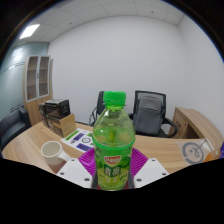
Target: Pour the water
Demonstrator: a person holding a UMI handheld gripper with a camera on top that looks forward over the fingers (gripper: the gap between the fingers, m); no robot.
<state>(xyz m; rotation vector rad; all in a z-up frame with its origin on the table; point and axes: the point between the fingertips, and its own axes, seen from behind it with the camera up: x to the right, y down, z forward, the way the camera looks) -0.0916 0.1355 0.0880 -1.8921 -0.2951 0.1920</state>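
A green plastic bottle (113,135) with a green cap and a green label stands upright between my fingers, lifted above the table. My gripper (112,165) is shut on the bottle, with the purple pads (86,158) pressed against its two sides. A white paper cup (51,152) stands on the light wooden table (30,140), to the left of the bottle and a little beyond my fingers. The bottle's lower part is hidden below the fingers.
Two black office chairs (148,108) stand behind the table. A box and a dark device (57,110) sit at the far left near a wooden cabinet (38,82). A white clock-like object (194,151) lies on the table to the right.
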